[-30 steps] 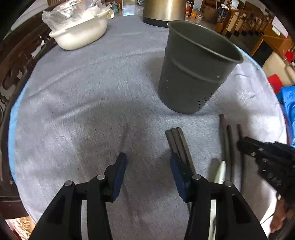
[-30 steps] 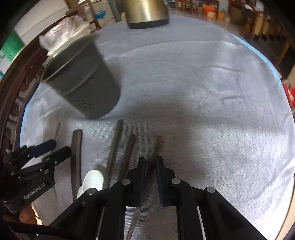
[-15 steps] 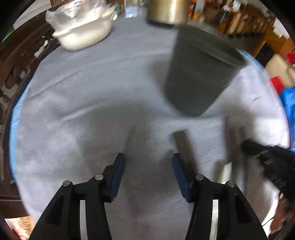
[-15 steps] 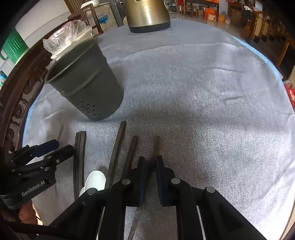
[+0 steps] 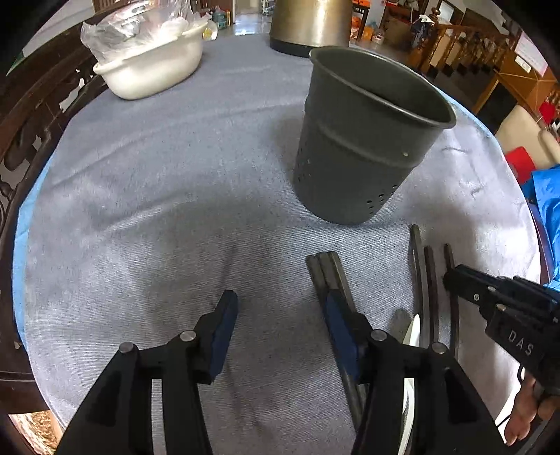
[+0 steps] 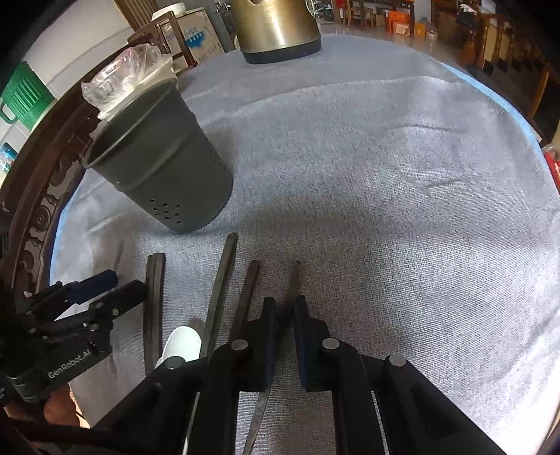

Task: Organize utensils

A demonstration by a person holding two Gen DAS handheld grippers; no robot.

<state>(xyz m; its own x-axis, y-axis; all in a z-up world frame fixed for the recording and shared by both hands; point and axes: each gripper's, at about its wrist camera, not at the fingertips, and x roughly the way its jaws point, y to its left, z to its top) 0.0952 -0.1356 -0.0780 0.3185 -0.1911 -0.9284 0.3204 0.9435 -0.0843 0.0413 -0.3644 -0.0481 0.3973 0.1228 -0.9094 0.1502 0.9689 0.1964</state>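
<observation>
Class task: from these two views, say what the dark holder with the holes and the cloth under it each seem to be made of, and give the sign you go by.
Holder: probably metal with a matt dark grey coat; thin rolled rim, pressed ridge, punched holes, though plastic is possible. Cloth: woven grey fabric, matt; visible weave and soft wrinkles.

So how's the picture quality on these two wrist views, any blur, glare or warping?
Left wrist view: sharp, fisheye bends the table edge, dark corners, and soft shadows lie on the cloth beside the grey utensil holder. Right wrist view: also sharp, same warping, with a bright sheen on the brass-coloured kettle and a washed-out patch of cloth under strong light.
</observation>
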